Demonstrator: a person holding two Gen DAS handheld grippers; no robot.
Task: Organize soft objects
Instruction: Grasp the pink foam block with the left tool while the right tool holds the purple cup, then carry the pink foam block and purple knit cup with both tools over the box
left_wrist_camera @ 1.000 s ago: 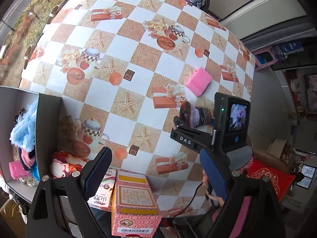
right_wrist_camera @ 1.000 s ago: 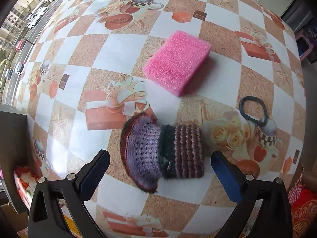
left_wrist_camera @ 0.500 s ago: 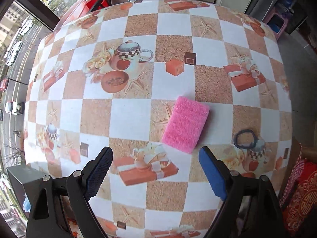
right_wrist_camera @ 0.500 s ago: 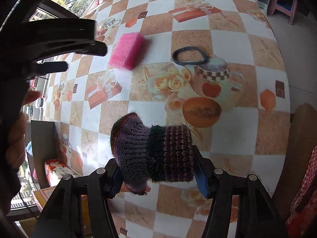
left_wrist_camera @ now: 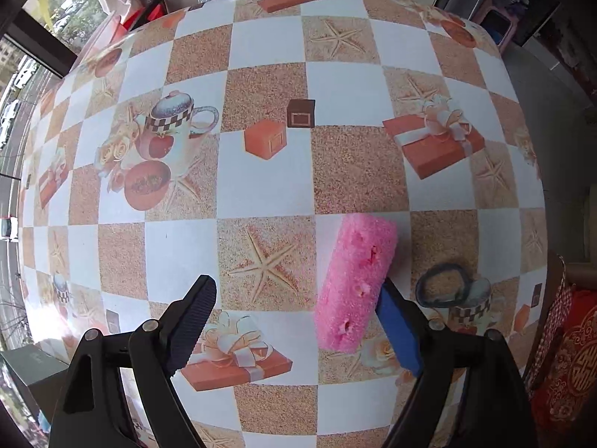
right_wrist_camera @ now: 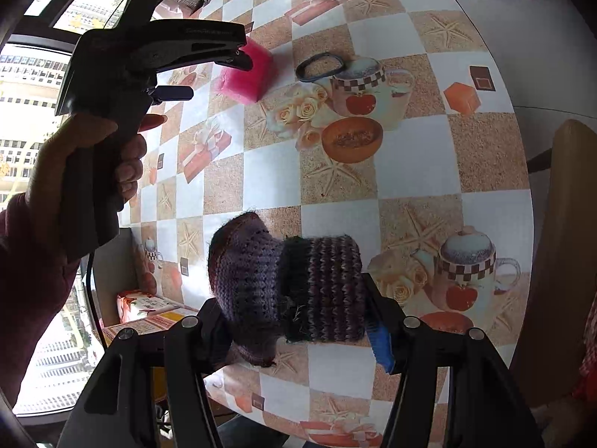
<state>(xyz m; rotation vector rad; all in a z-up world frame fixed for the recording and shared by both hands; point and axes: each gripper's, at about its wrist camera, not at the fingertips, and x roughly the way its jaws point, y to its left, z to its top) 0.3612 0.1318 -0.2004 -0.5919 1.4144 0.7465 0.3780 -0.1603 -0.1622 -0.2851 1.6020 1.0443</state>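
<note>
left tool [left_wrist_camera: 298, 321] spread, jaws closing, sponge [left_wrist_camera: 356, 283] on tabletop [left_wrist_camera: 261, 186] between them against right pad | right tool [right_wrist_camera: 294, 321] pinching knit piece [right_wrist_camera: 287, 283], lifted | step: picking up sponge | next: squeeze, lift

- The left gripper [left_wrist_camera: 298, 321] reaches up from the bottom edge of the left wrist view, pointing down at the table, its jaws set wide apart.
- Its right finger [left_wrist_camera: 397, 330] lies against the edge of a sponge [left_wrist_camera: 354, 283]; its left finger [left_wrist_camera: 194, 321] stands well clear of it.
- In the right wrist view the same gripper shows at upper left, held by the left hand [right_wrist_camera: 93, 171], whose fingers wrap the black handle above a dark red sleeve [right_wrist_camera: 26, 261].
- The right gripper [right_wrist_camera: 294, 317] fills the bottom of the right wrist view, tilted downward, both fingers pressed onto a knit piece [right_wrist_camera: 287, 283].
</note>
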